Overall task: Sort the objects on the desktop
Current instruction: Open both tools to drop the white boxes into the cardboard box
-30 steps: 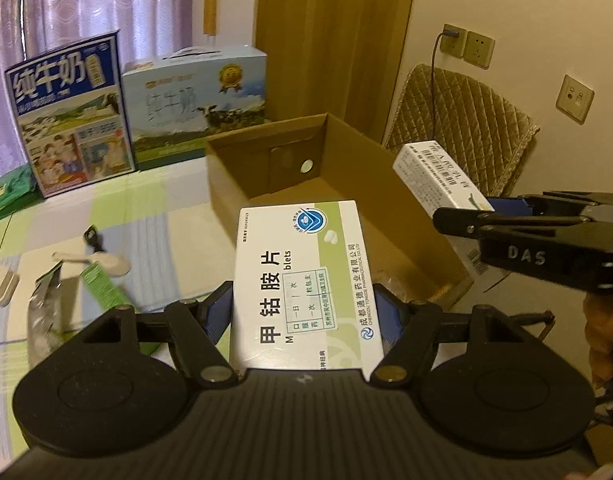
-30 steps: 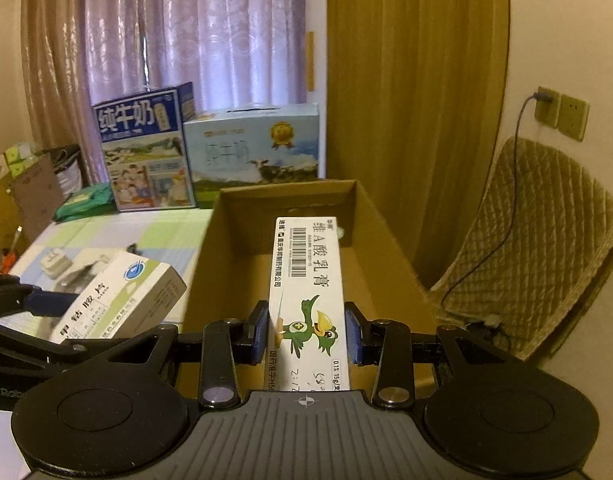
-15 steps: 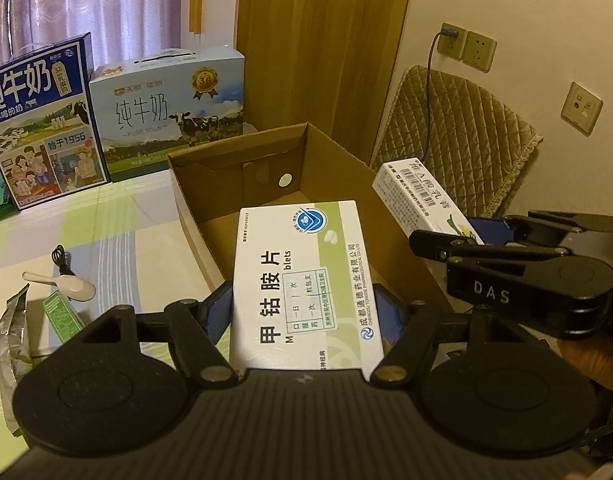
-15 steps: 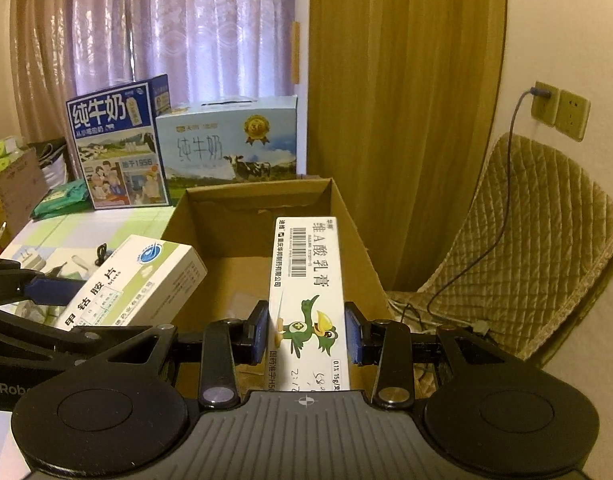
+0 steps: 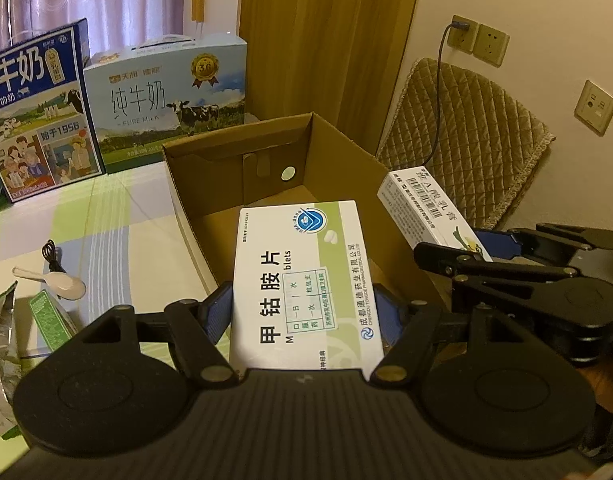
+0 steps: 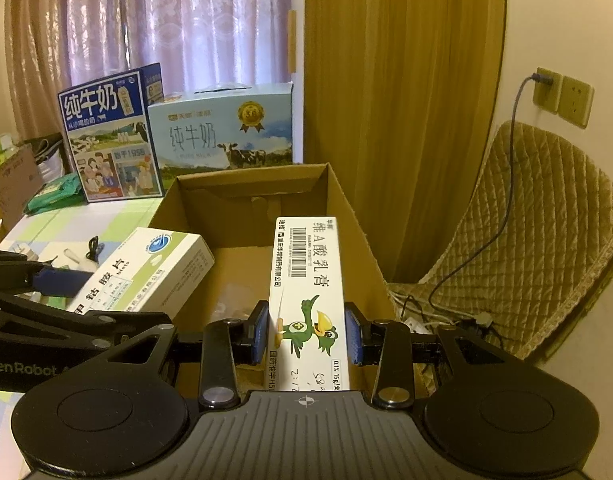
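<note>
1. The left gripper [image 5: 302, 314] is clamped on a white-and-green tablet box [image 5: 302, 276], its blue pads pressing both long sides; the box lies flat, printed face up.
2. The right gripper [image 6: 306, 334] is clamped on a narrow ointment box [image 6: 306, 300] with a green bird cartoon and a barcode, held lengthwise between its pads.
3. Both held boxes hang over the open cardboard box [image 5: 234, 160]. Seen from the right wrist, the tablet box reaches over the carton's left wall and the ointment box sits above its interior, near the right wall.
4. From the left wrist view, the ointment box juts above the carton's right rim, just beside the tablet box but apart from it.
5. The carton stands on a table [image 5: 118, 216] with a green-and-white striped cloth.
6. On the cloth, left of the carton, lie a small white spoon-shaped object [image 5: 62, 284], a black cord [image 5: 52, 256], a green packet [image 5: 50, 320] and a foil pouch [image 5: 2, 344].
7. Behind the carton stand two milk cartons [image 6: 222, 132], one dark blue, one pale blue.
8. A quilted chair [image 6: 546, 220] sits to the right, under a wall socket [image 6: 546, 88] with a cable plugged in.
</note>
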A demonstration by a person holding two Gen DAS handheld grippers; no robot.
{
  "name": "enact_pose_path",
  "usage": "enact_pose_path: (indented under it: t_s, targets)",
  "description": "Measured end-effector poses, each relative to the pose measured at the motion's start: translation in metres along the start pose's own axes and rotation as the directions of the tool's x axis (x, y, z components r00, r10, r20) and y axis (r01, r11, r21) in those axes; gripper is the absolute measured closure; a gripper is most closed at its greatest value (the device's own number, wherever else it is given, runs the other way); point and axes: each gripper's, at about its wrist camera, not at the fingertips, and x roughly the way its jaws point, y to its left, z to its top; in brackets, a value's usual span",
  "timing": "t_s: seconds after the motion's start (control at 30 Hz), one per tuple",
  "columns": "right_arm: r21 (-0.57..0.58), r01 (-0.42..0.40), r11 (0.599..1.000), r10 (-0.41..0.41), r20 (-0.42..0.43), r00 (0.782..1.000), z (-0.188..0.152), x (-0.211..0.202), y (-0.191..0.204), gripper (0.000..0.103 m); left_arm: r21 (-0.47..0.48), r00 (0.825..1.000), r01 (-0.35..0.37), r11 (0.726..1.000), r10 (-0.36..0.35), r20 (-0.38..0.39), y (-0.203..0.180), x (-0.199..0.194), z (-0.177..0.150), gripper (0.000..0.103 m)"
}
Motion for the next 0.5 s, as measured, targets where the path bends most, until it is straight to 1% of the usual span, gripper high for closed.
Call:
enact_pose_path:
  t_s: [0.23,0.5]
  targets:
    - [0.01,0.005,1.0,-0.005,-0.003,1.0,0.0001,0.0047,-0.0026,0.067,0.005,1.0,0.003,1.0,-0.003,0.004,-0.0006,0.0049,0.0009,0.036]
    - [0.007,0.005,1.0,-0.005,-0.011,1.0,-0.0013,0.0073,0.0001,0.067,0.023,1.0,-0.005,1.0,0.004,0.02,-0.0008,-0.0038,0.0007,0.036]
